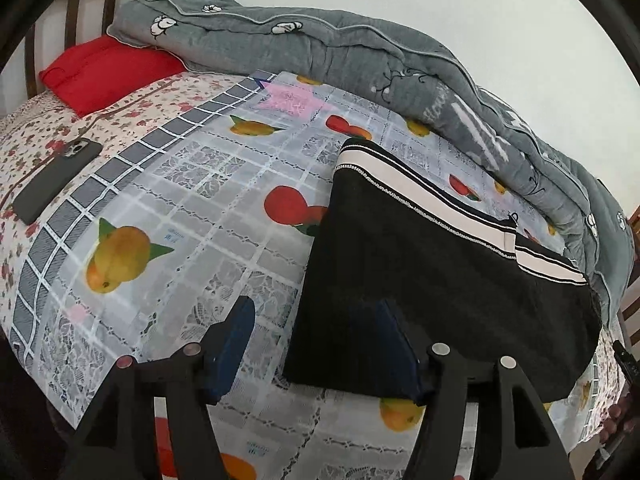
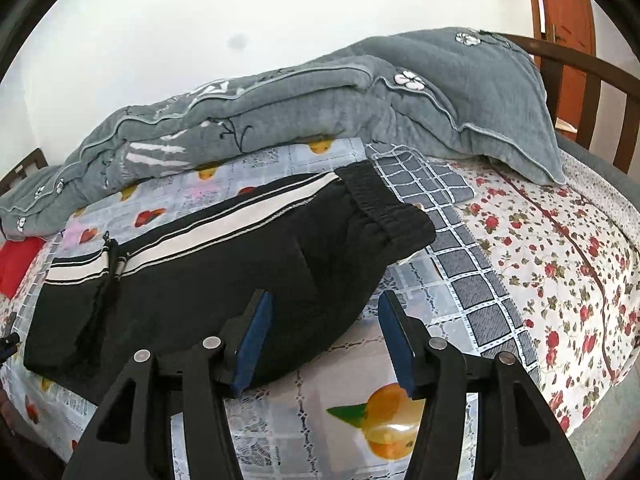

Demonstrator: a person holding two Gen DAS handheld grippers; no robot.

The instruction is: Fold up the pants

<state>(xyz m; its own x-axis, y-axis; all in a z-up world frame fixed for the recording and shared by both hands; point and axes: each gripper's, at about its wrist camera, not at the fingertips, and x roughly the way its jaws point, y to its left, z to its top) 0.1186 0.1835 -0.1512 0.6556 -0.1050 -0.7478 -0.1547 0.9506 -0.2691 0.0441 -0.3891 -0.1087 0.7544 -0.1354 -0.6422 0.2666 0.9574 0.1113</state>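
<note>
Black pants (image 1: 436, 280) with a white and black side stripe lie folded on the fruit-print cloth (image 1: 192, 184) on the bed. In the right wrist view the pants (image 2: 208, 276) show their elastic waistband at the right end. My left gripper (image 1: 316, 308) is open and empty above the pants' near left corner. Its right finger is over the black fabric and its left finger over the cloth. My right gripper (image 2: 326, 304) is open and empty above the pants' near edge. Its left finger is over the fabric.
A rolled grey quilt (image 1: 360, 52) lies along the far side of the bed. A red pillow (image 1: 108, 72) and a dark phone (image 1: 56, 180) lie on the floral sheet (image 2: 560, 248). A wooden headboard (image 1: 84, 0) and a bed rail (image 2: 592, 80) stand at the ends.
</note>
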